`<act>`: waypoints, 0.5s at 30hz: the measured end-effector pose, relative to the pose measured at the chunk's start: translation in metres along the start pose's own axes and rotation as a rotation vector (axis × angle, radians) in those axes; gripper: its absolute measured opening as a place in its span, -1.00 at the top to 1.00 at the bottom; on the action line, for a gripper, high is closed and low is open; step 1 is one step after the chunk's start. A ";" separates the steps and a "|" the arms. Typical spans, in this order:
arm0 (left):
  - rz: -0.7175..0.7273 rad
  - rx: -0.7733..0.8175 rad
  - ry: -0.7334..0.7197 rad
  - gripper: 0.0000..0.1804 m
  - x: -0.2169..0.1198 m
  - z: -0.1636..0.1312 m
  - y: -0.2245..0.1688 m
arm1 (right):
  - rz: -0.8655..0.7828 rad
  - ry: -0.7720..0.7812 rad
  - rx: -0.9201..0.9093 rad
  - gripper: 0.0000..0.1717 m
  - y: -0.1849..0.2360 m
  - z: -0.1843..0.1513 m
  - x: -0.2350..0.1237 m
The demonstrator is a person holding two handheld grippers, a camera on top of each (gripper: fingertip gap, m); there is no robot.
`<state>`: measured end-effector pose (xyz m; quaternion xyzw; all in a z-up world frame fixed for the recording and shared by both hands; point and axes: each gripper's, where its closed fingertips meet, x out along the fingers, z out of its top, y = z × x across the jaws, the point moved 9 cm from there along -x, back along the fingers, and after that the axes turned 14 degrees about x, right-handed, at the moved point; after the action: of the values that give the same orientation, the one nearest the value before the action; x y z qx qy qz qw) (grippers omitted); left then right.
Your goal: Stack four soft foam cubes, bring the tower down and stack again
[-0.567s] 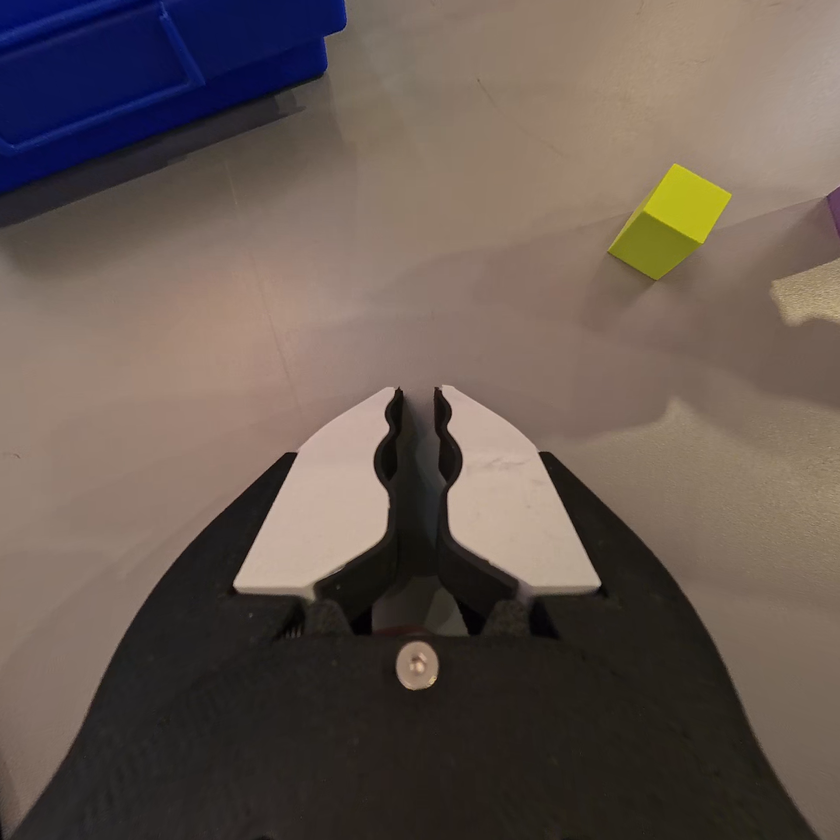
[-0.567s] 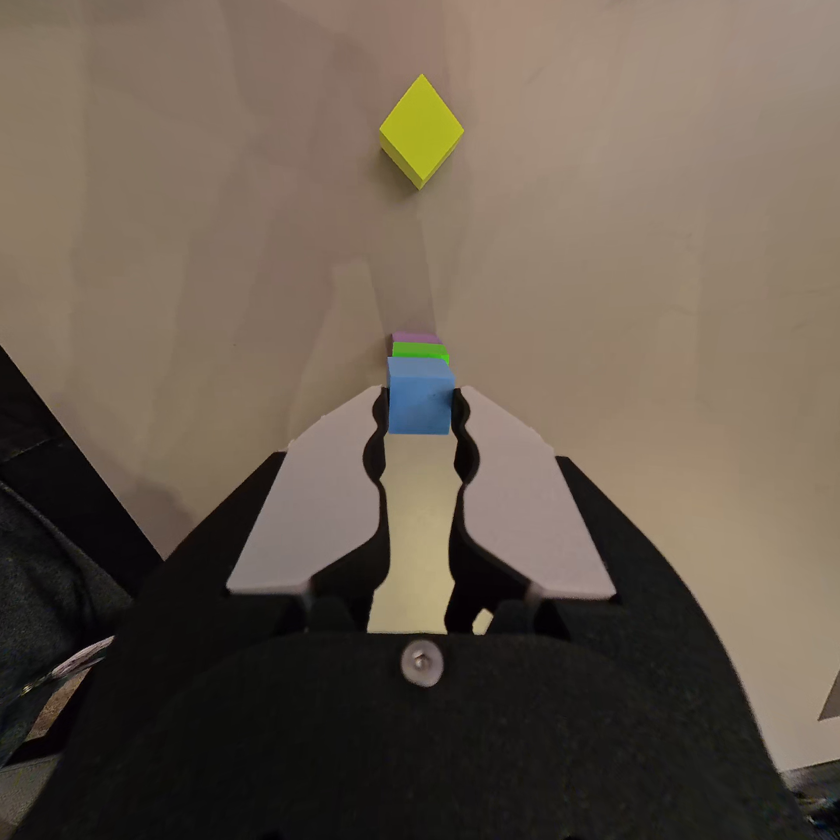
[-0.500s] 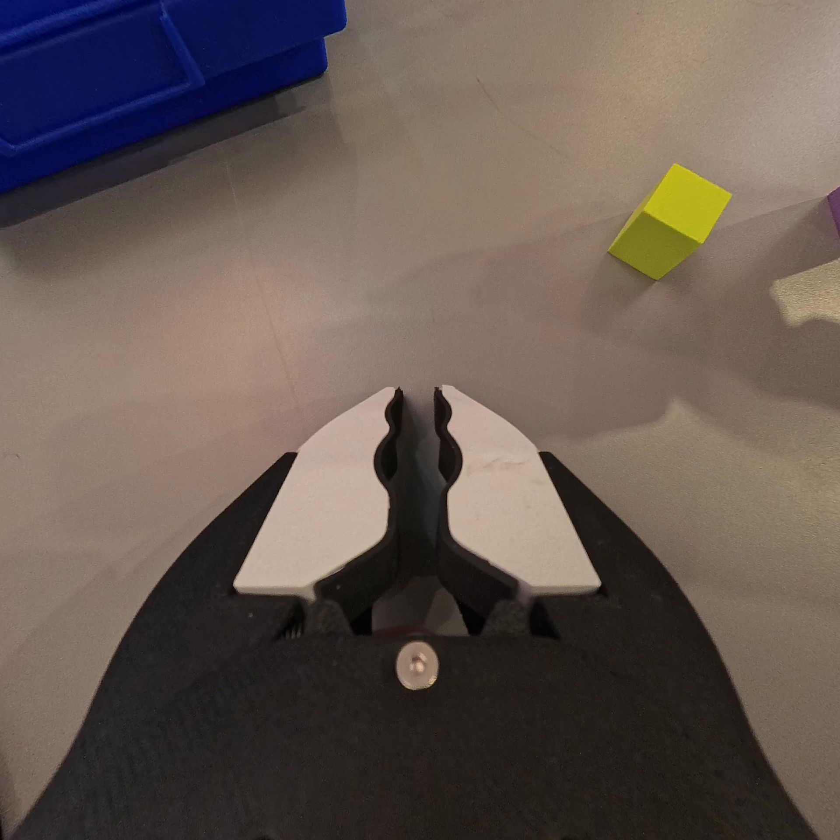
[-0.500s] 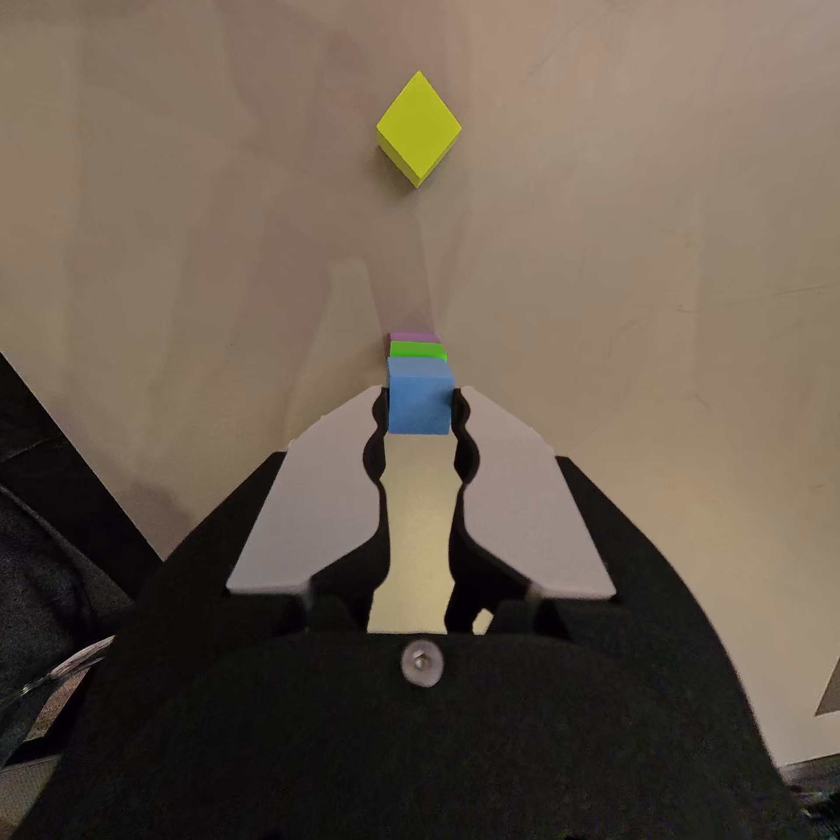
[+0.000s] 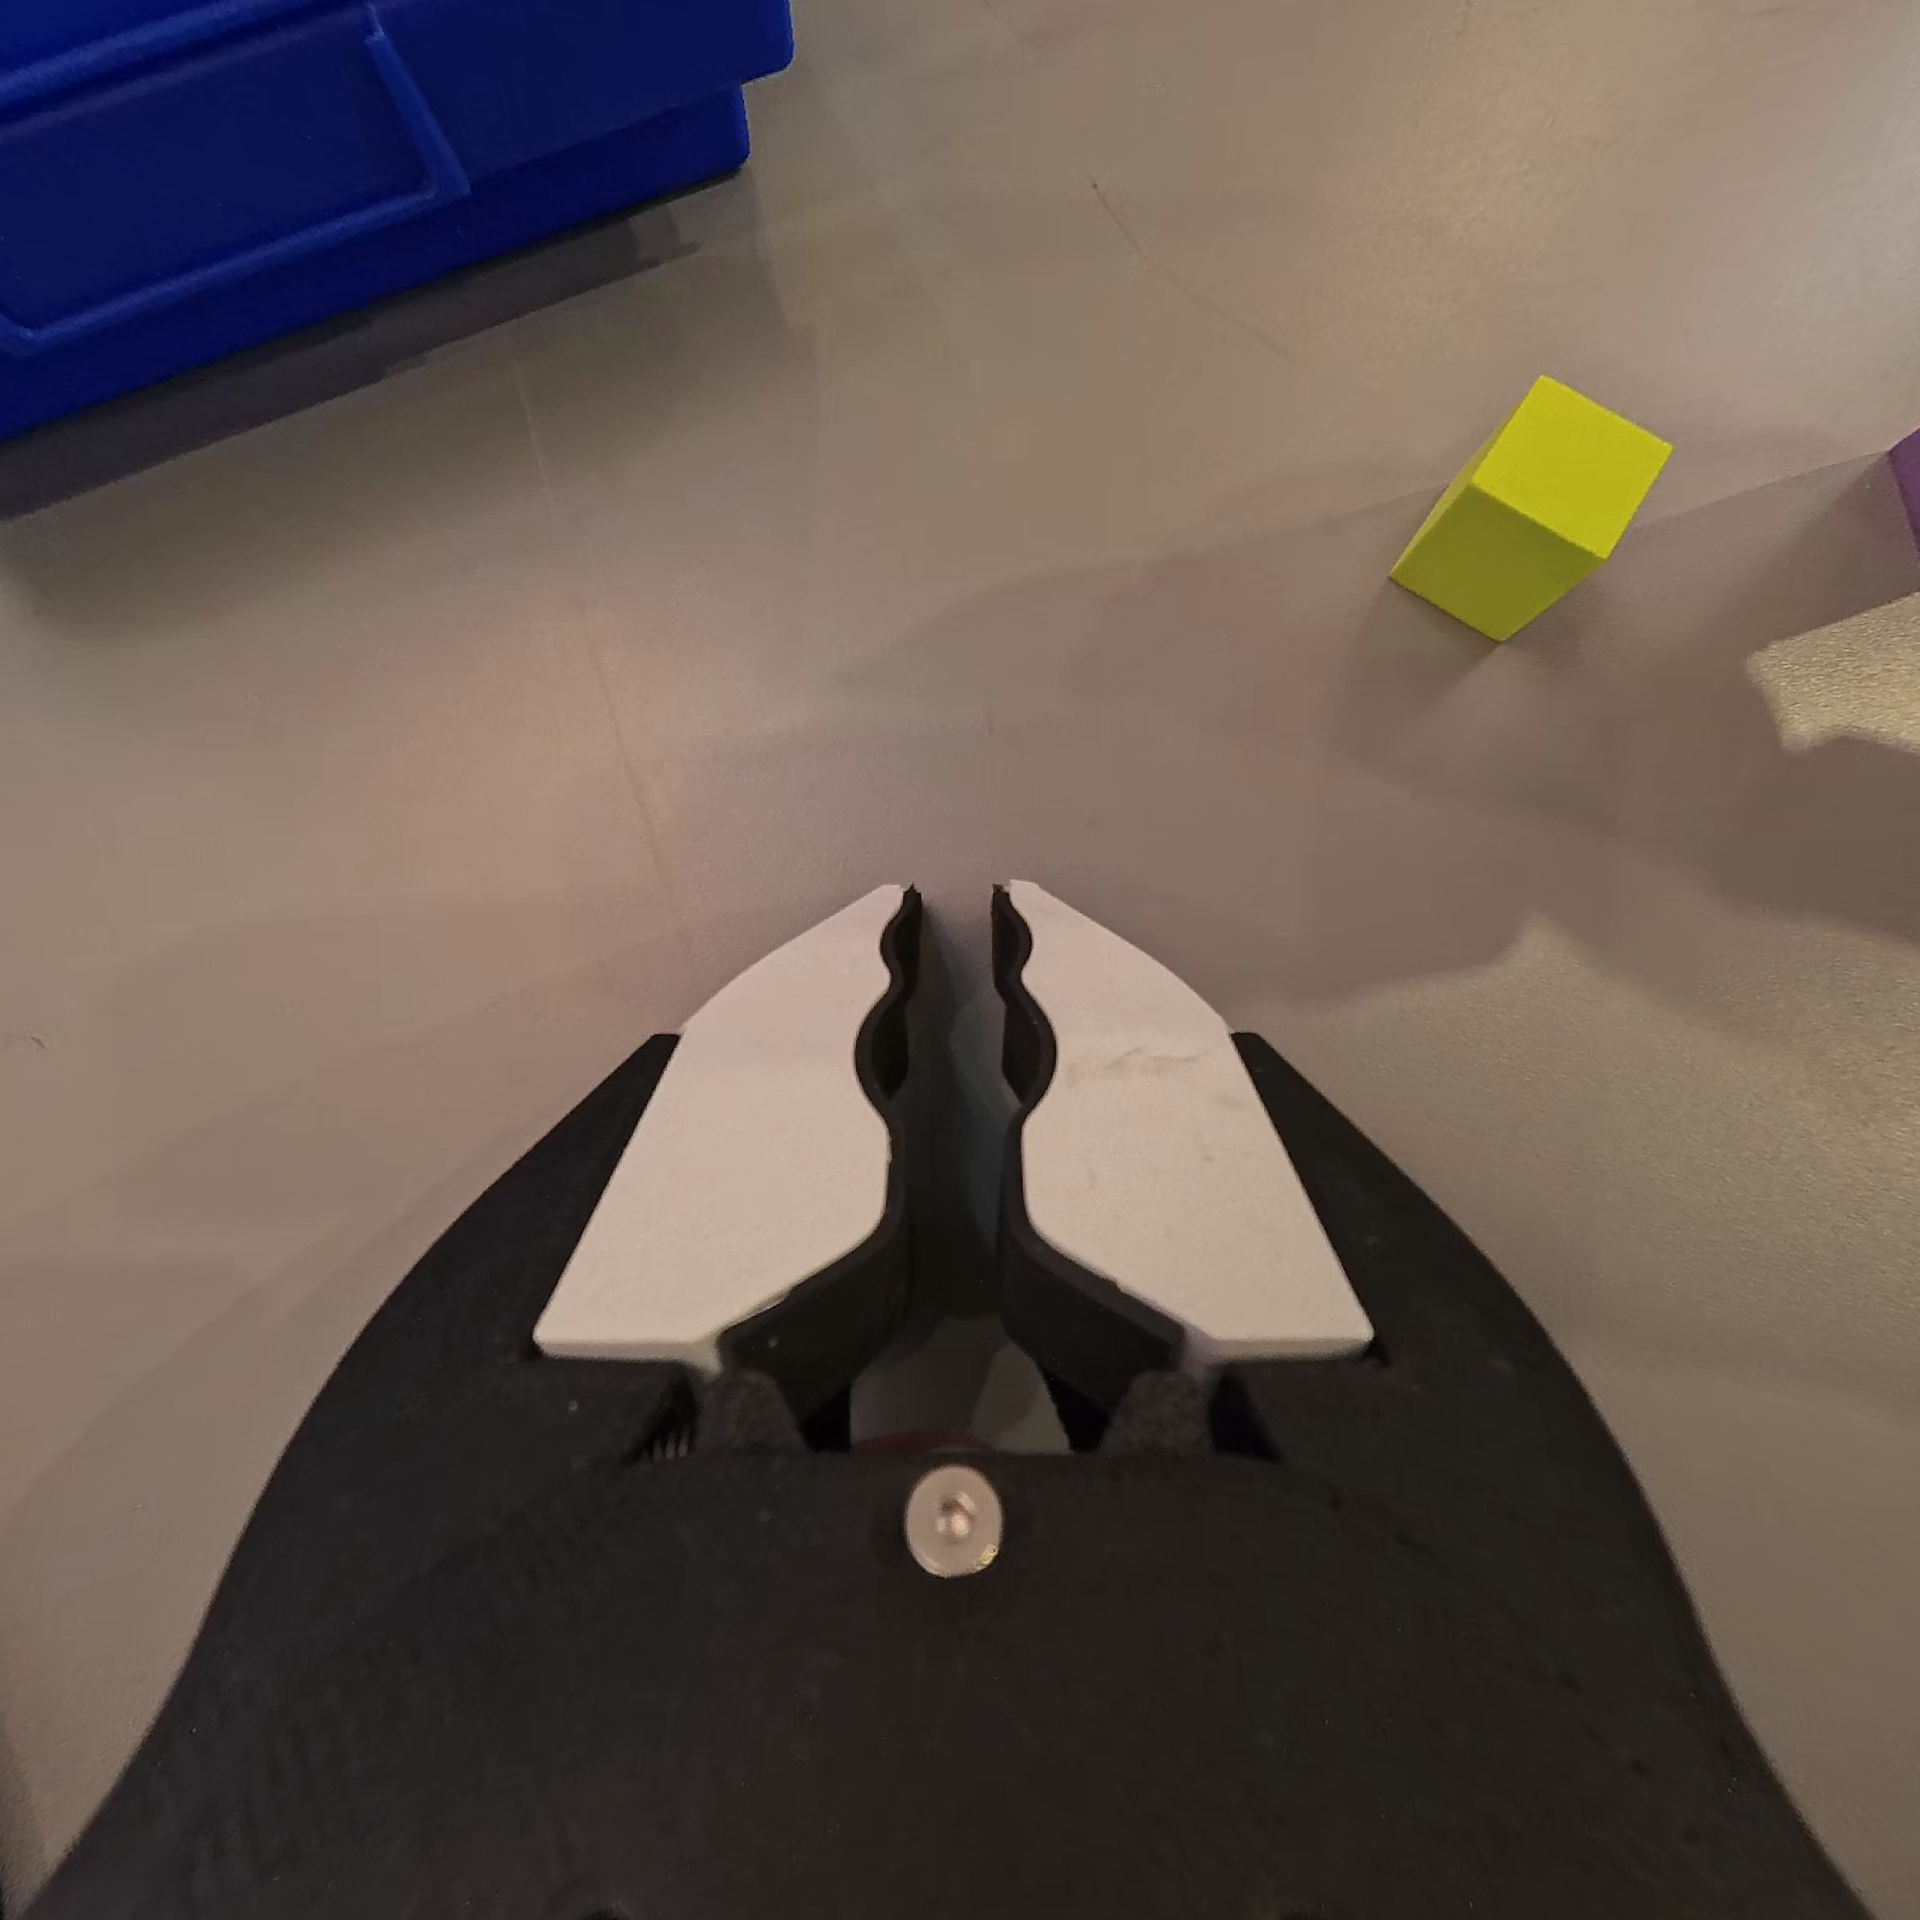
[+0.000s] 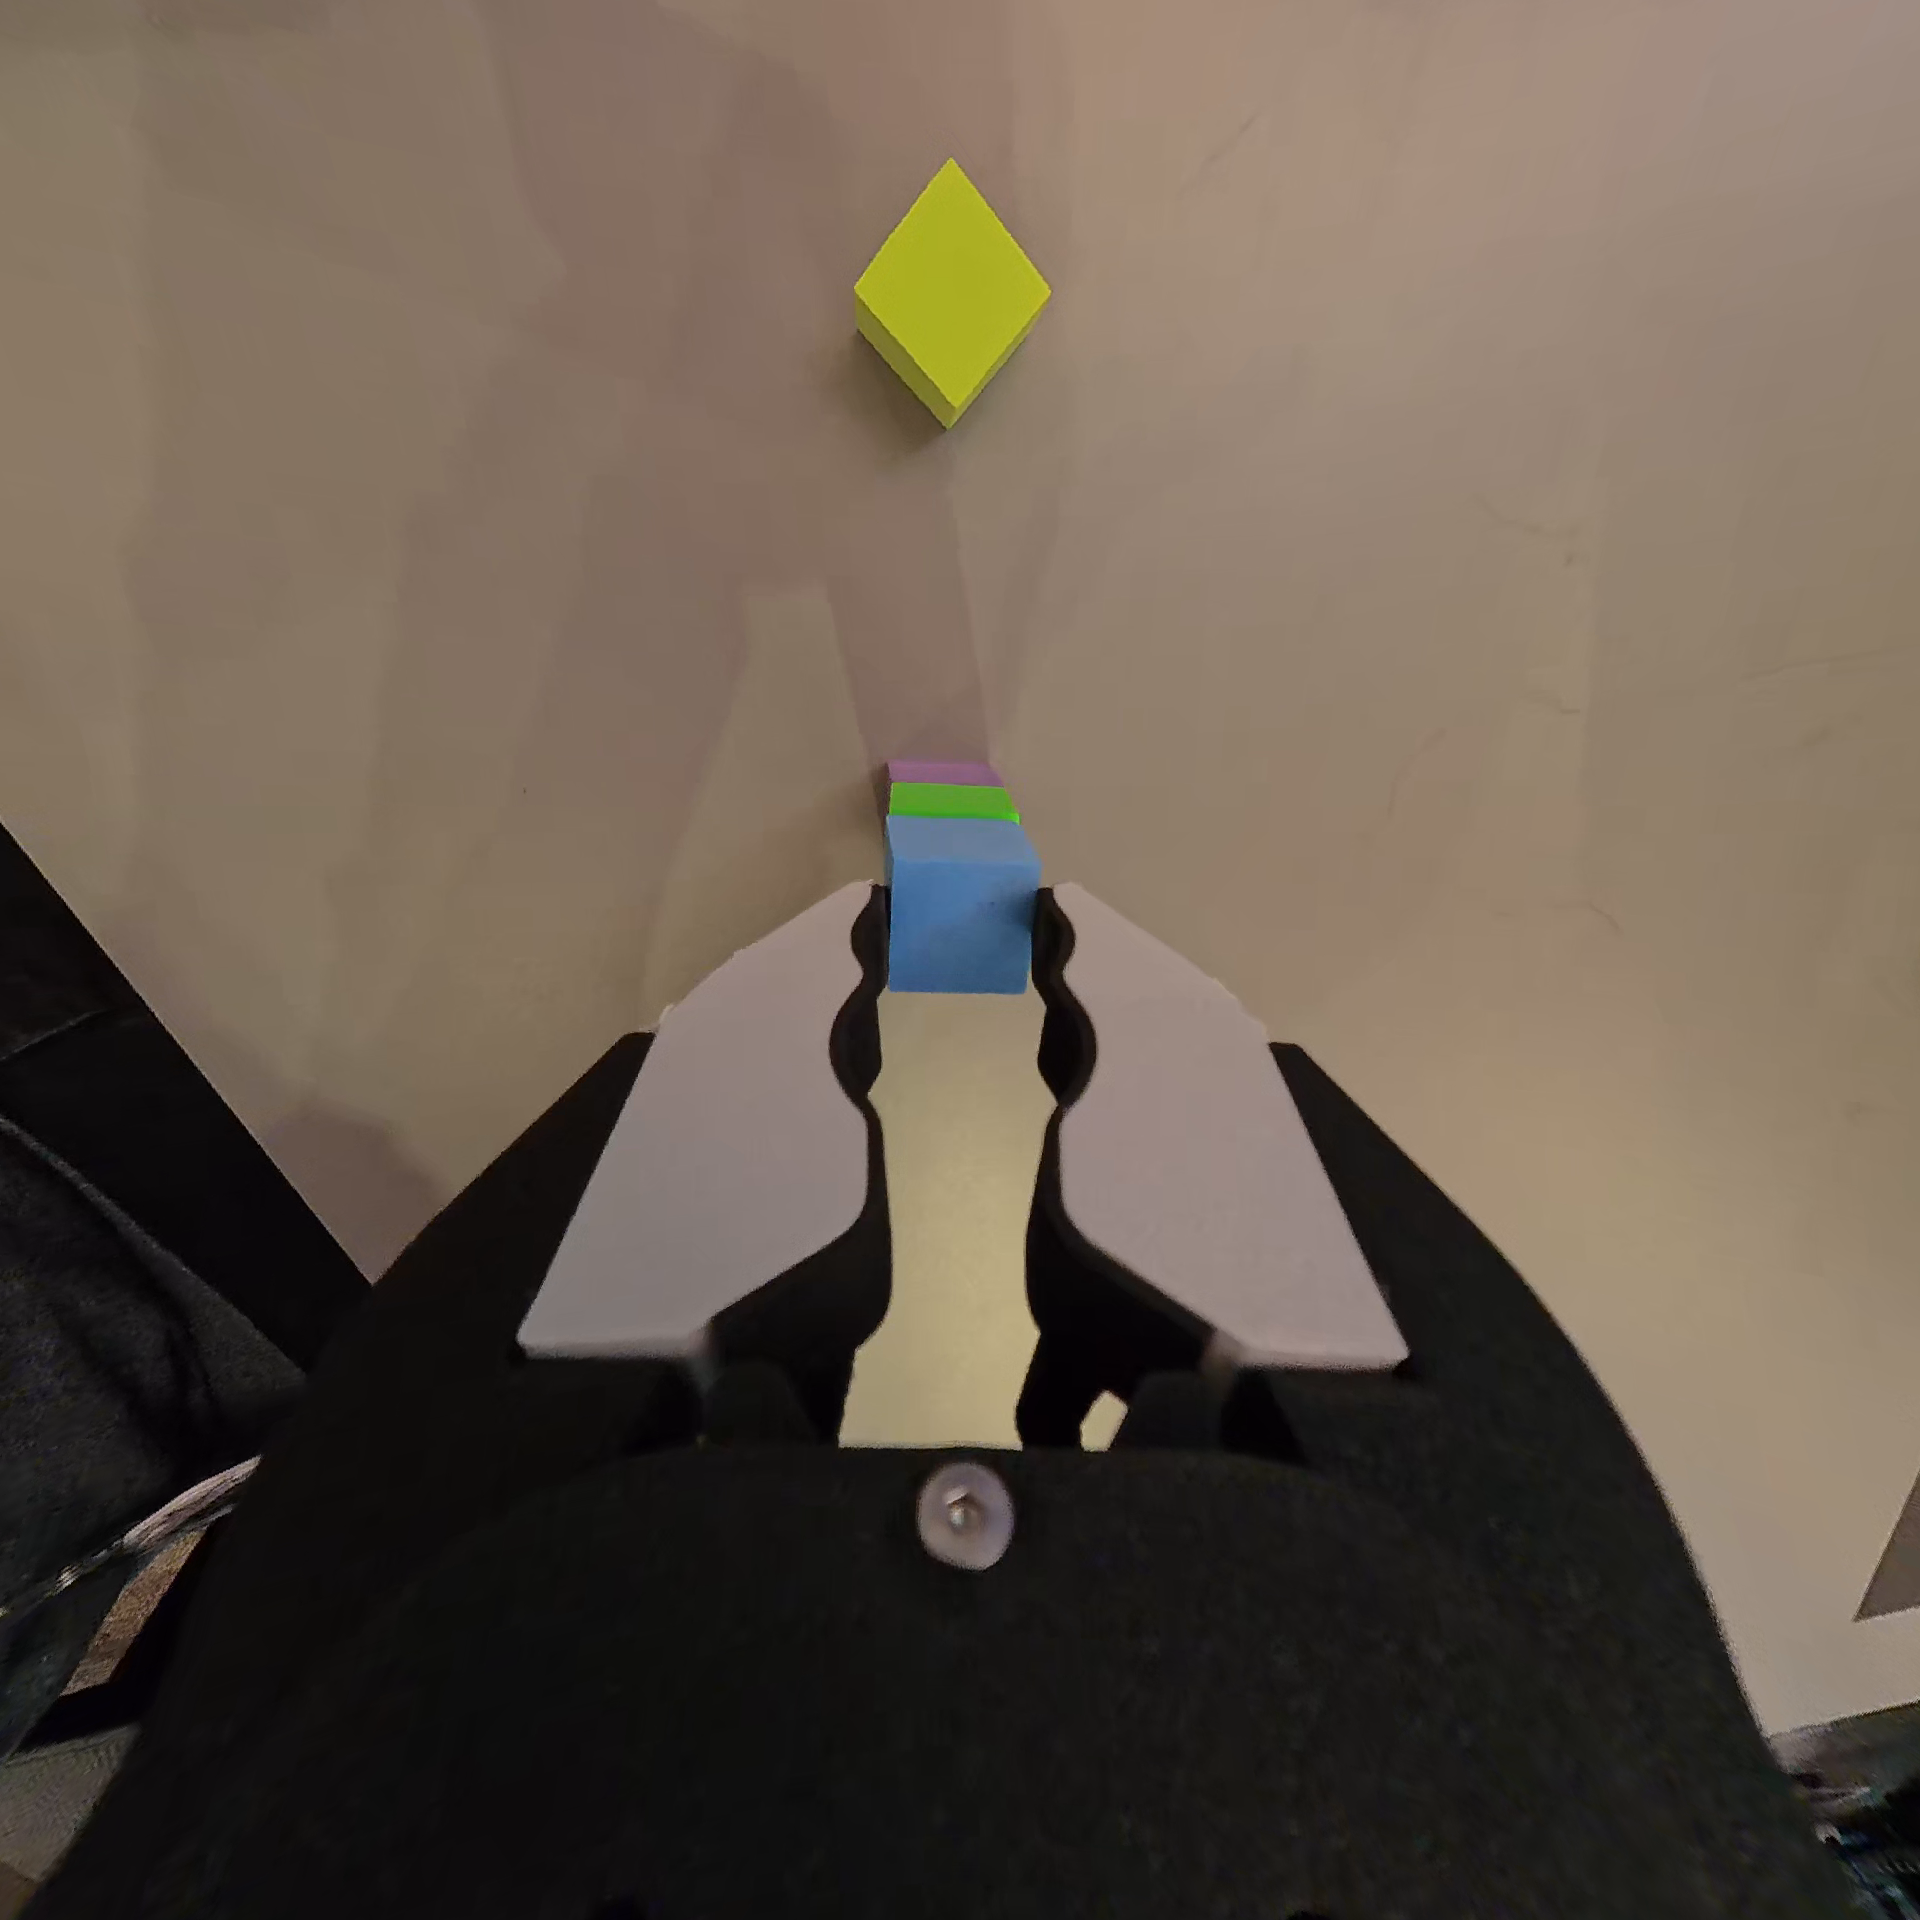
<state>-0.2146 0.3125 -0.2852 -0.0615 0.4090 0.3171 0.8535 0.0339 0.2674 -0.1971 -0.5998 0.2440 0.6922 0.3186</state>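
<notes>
In the right wrist view my right gripper (image 6: 961, 896) is shut on a light blue foam cube (image 6: 961, 920), with both pads against its sides. The blue cube sits over a green cube (image 6: 951, 800), which rests on a purple cube (image 6: 943, 772); together they form a stack on the table. A yellow-green cube (image 6: 951, 286) lies alone farther ahead. In the left wrist view my left gripper (image 5: 954, 896) hovers over bare table, its jaws narrowly apart with nothing between them. The yellow-green cube (image 5: 1532, 520) lies to its upper right, and a purple edge (image 5: 1907, 499) shows at the frame's right border.
A blue plastic bin (image 5: 312, 187) stands at the far left of the left wrist view. The table's edge and dark fabric (image 6: 104, 1351) show at the lower left of the right wrist view. The table (image 6: 1455, 623) is beige and smooth. There is about 20 cm between the tips of the two grippers.
Almost nothing has changed. The right gripper keeps its hold on the blue cube over the stack and has drifted very slightly. The left gripper has stayed still.
</notes>
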 end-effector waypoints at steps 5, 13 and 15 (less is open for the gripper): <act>0.001 0.001 0.000 0.86 0.000 0.000 0.000 | -0.005 0.003 0.001 0.70 0.000 0.000 0.001; 0.001 0.002 0.001 0.86 0.000 0.000 0.000 | -0.004 0.002 0.002 0.70 0.000 0.000 0.002; 0.001 0.001 0.000 0.86 0.000 0.000 0.000 | -0.005 0.000 0.002 0.70 0.000 0.001 0.002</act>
<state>-0.2144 0.3125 -0.2852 -0.0611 0.4092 0.3172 0.8534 0.0329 0.2678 -0.1986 -0.6001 0.2433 0.6911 0.3209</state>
